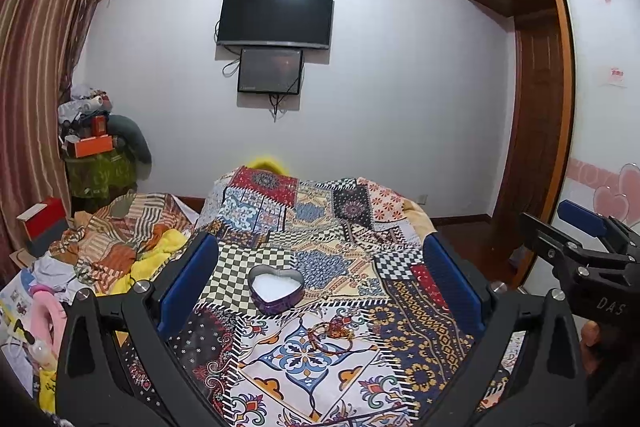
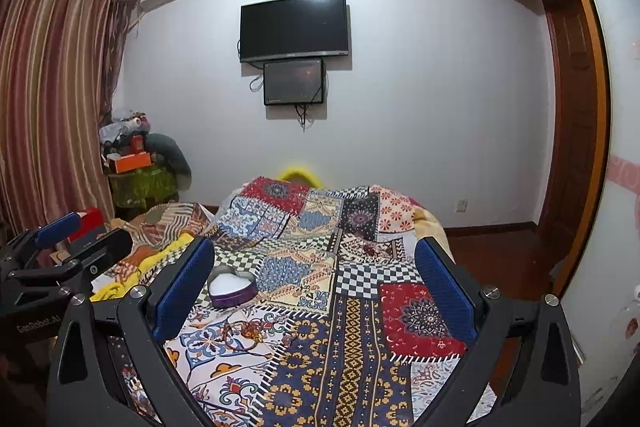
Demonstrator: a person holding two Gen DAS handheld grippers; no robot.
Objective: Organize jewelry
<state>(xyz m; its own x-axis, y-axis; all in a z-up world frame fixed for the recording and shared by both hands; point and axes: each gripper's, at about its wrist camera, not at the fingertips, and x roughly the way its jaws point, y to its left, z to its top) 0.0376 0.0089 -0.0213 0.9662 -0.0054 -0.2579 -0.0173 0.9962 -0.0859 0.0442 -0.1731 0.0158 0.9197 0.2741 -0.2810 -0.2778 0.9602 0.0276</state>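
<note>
**Both grippers hover wide above the patchwork bed**

A purple heart-shaped tin (image 1: 275, 290) sits lidless on the patchwork quilt (image 1: 420, 347), its inside white. Just on the camera's side of the tin lies a red string bracelet (image 1: 334, 337) (its small details are too fine to make out), flat on a white-and-blue patch and apart from the tin's wall.

The left gripper (image 1: 320, 287) hangs above the tin with blue pads spread wide, holding nothing. The right gripper (image 2: 316, 291) is to the right of the tin, likewise spread and empty.
</note>
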